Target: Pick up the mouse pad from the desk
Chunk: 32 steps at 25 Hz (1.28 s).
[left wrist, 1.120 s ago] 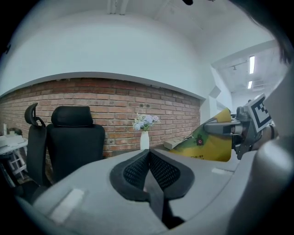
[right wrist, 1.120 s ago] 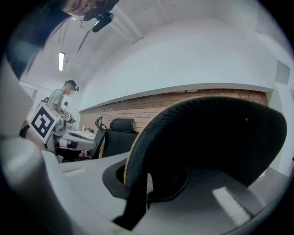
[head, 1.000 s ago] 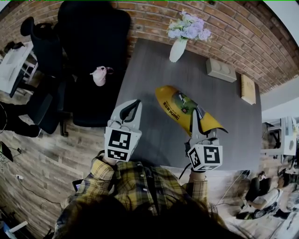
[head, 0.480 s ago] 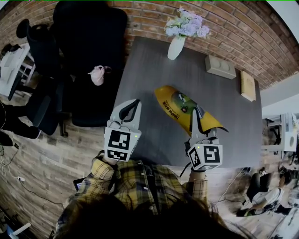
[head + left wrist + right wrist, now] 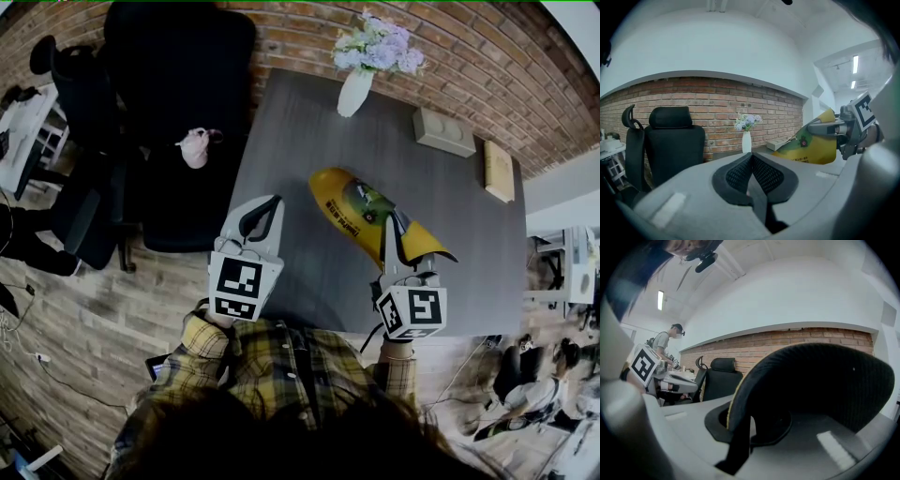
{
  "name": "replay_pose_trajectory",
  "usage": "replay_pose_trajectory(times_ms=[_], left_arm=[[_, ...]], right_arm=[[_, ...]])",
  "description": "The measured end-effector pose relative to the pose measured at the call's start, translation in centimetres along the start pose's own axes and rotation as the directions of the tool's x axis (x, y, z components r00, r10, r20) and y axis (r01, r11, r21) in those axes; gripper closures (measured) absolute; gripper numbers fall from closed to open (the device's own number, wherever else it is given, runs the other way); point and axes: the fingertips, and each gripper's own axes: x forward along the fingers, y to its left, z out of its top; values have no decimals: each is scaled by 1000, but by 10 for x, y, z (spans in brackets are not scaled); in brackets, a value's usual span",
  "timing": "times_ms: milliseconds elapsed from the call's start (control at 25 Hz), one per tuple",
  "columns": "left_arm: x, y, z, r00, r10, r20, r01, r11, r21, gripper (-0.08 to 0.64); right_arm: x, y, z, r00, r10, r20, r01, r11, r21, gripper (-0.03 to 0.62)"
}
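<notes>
Yellow mouse pad [image 5: 349, 202] curls upward, pinched in the right claw [image 5: 394, 227]; left claw [image 5: 270, 204] clenched empty.

Soft, even indoor light, with strong fisheye bending, dark corners and blurred foregrounds.

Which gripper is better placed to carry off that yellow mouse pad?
The right gripper: its jaws are clamped on the near edge of the mouse pad. The left gripper is shut, empty and apart from it.
</notes>
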Motion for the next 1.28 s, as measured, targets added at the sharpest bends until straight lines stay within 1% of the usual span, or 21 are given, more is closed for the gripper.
replay_pose_trajectory(times_ms=[840,1280], left_arm=[[9,0,-1,1000,-8,-6,8,1000,6,561],[12,2,0,1000,1,-8,-1,1000,7,561]], right_arm=[[10,0,-8,1000,12,-23,-12,1000,3,578],[12,-4,-9,1000,11,-26,-11,1000,16,578]])
